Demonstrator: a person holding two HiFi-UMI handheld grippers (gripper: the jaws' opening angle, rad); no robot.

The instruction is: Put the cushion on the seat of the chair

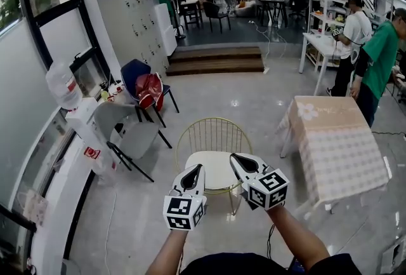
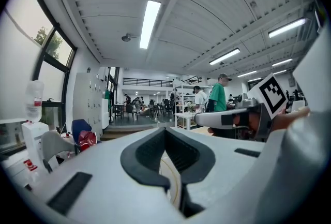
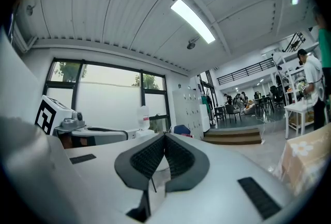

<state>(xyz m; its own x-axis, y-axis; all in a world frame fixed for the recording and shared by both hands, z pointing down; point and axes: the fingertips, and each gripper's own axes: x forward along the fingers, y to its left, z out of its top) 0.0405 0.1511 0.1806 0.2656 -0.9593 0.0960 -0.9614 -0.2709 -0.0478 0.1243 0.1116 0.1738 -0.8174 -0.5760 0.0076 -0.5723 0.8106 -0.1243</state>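
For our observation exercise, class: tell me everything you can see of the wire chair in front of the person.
The wire chair stands upright on the grey floor, its back away from the person. It looks like thin gold-coloured metal: a rounded hoop back filled with vertical rods, slim legs below. A cream round cushion lies on its seat. The left gripper and right gripper overlap its front edge in the head view; contact cannot be told.

- Head view: from high above the wire-backed chair (image 1: 214, 140), tilted steeply down.
- Left gripper view: low, close before the chair, level along own jaws.
- Right gripper view: alike; shares lockers (image 3: 189, 109) and steps (image 3: 232, 136) beyond the chair.
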